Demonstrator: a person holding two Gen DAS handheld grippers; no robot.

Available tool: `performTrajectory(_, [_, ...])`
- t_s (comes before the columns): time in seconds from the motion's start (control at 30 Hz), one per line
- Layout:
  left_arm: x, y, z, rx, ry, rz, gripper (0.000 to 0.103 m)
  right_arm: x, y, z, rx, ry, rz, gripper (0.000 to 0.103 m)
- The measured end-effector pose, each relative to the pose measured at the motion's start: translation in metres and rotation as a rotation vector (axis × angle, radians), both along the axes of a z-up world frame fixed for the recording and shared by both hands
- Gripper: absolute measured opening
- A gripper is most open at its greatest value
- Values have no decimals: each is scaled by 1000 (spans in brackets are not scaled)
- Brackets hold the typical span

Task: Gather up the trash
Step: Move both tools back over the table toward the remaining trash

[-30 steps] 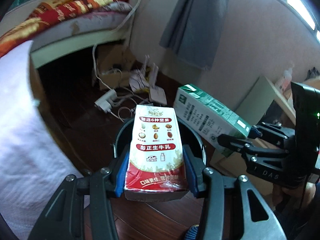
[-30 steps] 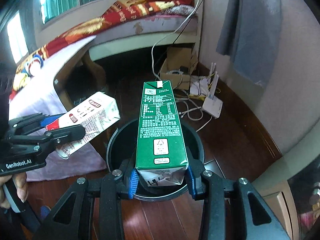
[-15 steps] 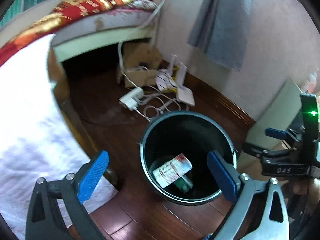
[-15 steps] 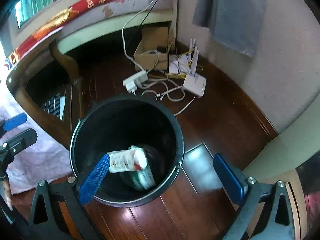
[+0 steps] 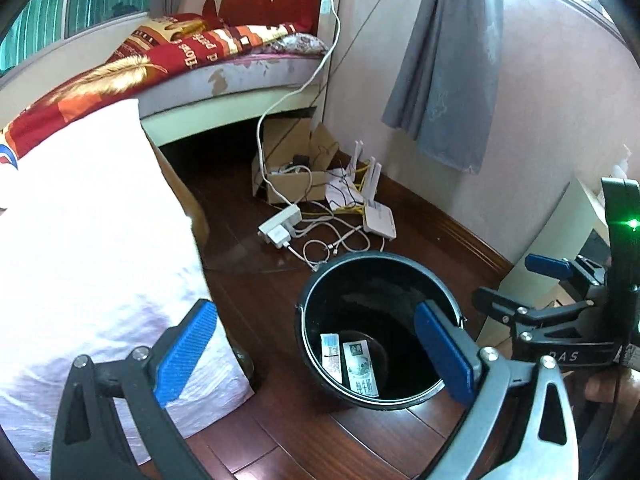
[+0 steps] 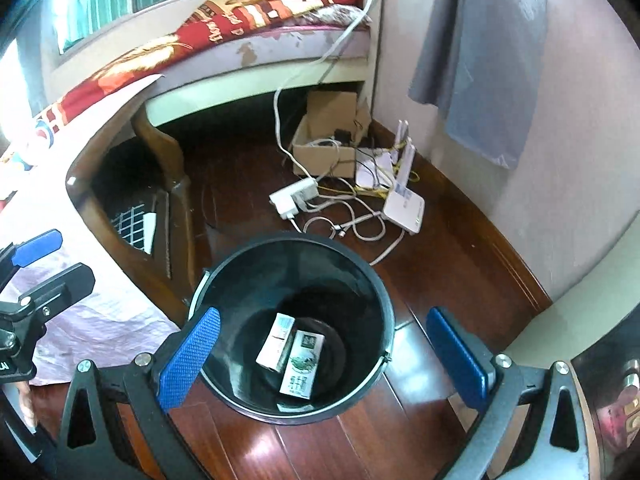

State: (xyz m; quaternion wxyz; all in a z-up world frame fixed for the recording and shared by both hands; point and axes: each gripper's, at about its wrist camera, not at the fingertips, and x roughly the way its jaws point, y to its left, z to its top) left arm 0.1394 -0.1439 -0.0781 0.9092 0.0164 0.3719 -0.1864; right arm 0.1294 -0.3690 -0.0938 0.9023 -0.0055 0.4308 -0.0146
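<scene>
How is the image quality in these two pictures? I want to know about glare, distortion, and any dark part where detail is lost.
Left wrist view: the white cloth is blown out; fisheye bends the wall and skirting. The black bin is dark inside, yet both cartons read clearly. Right wrist view: window light glares on the wooden floor and overexposes the left edge; the corners are black; the space under the bed is lost in shadow.

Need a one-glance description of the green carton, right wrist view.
Find the black bucket on the dark wood floor, in front of the bed. Two cartons lie side by side at its bottom. The green carton is the right-hand one, with a green end; its neighbour, the white carton, shows no green.
</scene>
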Motion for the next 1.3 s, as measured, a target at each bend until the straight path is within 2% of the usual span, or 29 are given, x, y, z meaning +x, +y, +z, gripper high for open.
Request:
performTrajectory(0.43, [-11,41,39,-8,-94,81,101,9,43,35,-2,-81,86,103])
performTrajectory(0.6, [-16,67,51,-8,-129,132,102,16,72,51,6,-119,135,103])
performTrajectory(0.93, [-32,162,63,-8,-182,333,102,34,161,68,28,-168,299,103])
performTrajectory(1.23, [-47,248,62,0,-191,502,100,44,248,77,89,-203,439,103])
performTrajectory(1.3, [-50,267,60,5,-183,532,98,45,268,80,73,-204,459,103])
